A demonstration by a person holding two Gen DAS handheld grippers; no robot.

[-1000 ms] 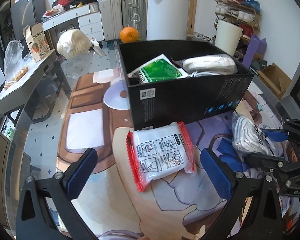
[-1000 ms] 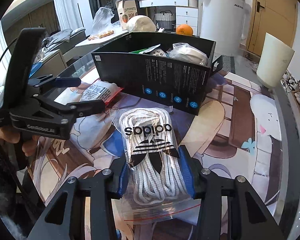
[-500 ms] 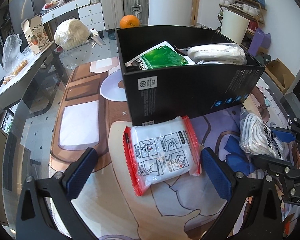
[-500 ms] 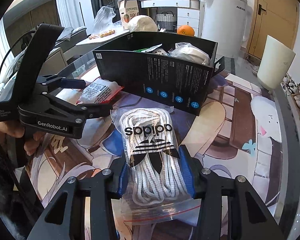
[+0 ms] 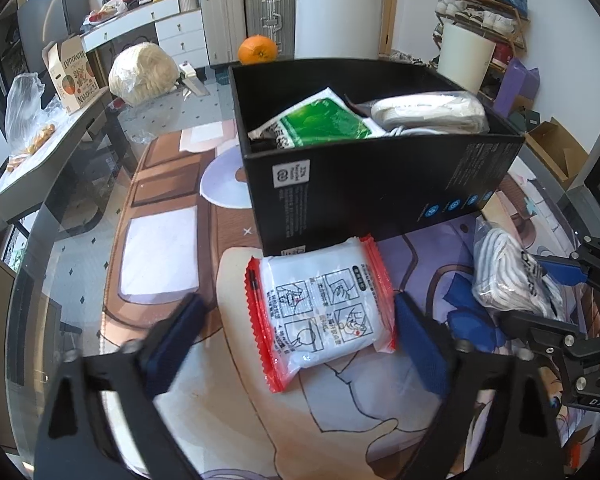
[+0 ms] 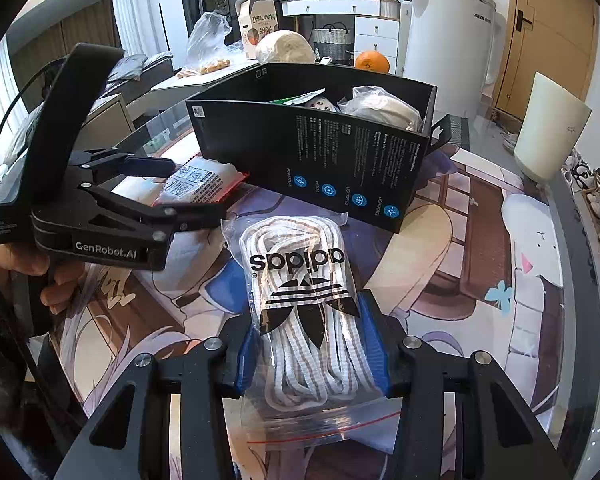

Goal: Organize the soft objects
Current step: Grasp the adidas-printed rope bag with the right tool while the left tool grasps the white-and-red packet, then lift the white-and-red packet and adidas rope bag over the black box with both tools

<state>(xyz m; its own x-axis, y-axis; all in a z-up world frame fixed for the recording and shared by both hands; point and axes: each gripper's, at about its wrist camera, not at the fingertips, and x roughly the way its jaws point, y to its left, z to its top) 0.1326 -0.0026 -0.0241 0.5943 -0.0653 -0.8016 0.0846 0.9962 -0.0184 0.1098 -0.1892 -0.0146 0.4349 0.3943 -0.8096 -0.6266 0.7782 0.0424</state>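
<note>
Left claw [image 5: 300,340], low in its frame, is closing around the red-edged white packet [image 5: 320,316] flat on the bench [image 5: 160,264], pads not yet touching. Black box [image 5: 380,188] sits above. Right claw [image 6: 312,344] clamps the bagged white laces [image 6: 304,312], centre frame.

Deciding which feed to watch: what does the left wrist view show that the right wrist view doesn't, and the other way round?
Left wrist only: the printed face of the red-edged packet between the closing left gripper pads, not yet pressed, and the green packet in the box.

Right wrist only: the right gripper shut on the bag of laces, and the hand holding the left gripper.

Both: the black box, the orange.
</note>
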